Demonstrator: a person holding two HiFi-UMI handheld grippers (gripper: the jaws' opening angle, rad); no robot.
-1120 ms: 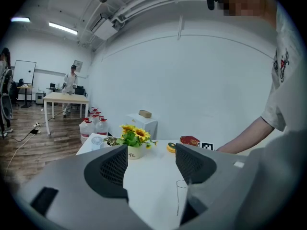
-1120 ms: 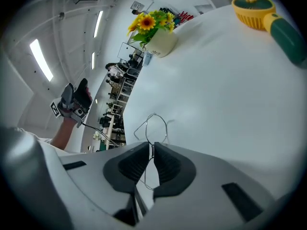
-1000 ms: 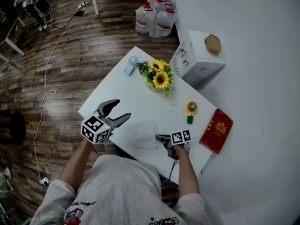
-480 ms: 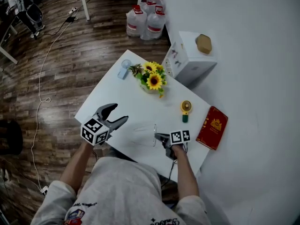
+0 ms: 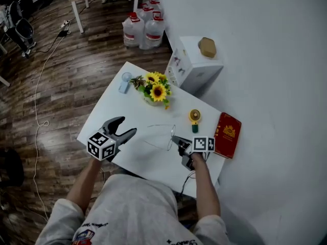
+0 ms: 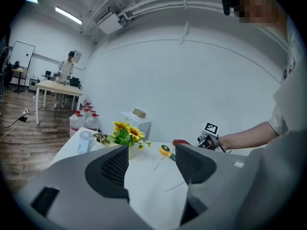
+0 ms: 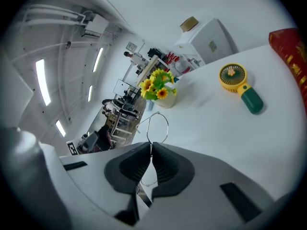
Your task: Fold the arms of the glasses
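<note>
My right claw (image 7: 149, 153): pinches the wire-rimmed glasses (image 7: 157, 126) by the frame.
My left claw (image 6: 151, 159): spread, empty, near left.
Fold: I should steady the frame and nudge each arm inward gently.

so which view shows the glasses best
The right gripper view: the glasses sit close up, one wire rim rising from the right gripper's shut jaws. The head view shows them small and faint with arms unfolded; the left gripper view shows only two thin lines.
</note>
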